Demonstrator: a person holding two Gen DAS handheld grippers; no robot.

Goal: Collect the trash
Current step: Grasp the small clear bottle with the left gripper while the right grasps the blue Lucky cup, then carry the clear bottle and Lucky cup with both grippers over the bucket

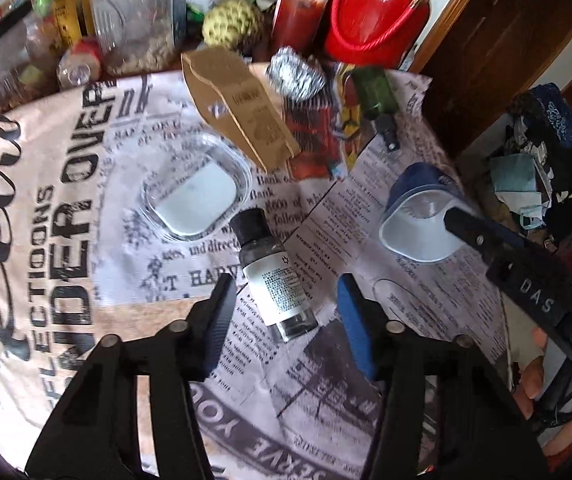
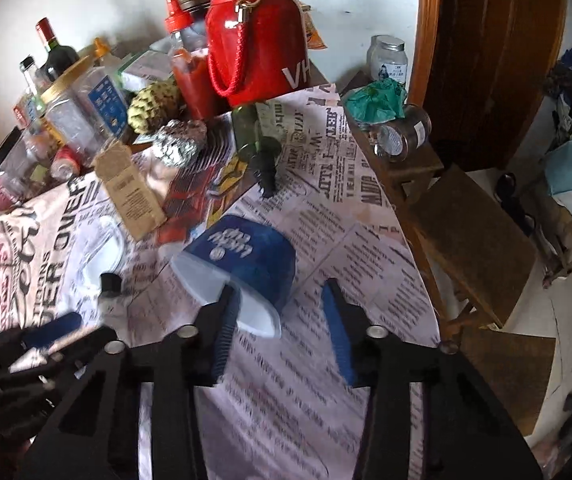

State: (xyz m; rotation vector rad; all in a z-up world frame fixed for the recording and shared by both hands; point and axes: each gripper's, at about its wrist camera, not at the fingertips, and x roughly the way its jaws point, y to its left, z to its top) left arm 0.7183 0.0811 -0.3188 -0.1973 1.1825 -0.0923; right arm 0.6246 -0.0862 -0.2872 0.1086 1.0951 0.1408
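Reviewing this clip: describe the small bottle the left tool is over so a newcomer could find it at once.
On the newspaper-print tablecloth, look just in front of the clear square plastic tray. There the small white-labelled bottle with a black cap lies on its side between the fingers of the left tool. Unlike the blue-and-white tub lying tipped to its right, it is slim and cylindrical.

At the far edge of the newsprint tablecloth (image 2: 317, 216) we see a red canister (image 2: 260, 48) with a rope handle, a red sauce bottle (image 2: 188, 76) just left of it and a bumpy yellow-green fruit (image 2: 154, 110) nearer still. Further left stand a gold-lidded clear jar (image 2: 74, 108) and a dark wine bottle (image 2: 56, 54). To the right, a wooden stool (image 2: 469, 240) sits beside the table, near a dark wooden door (image 2: 493, 52)
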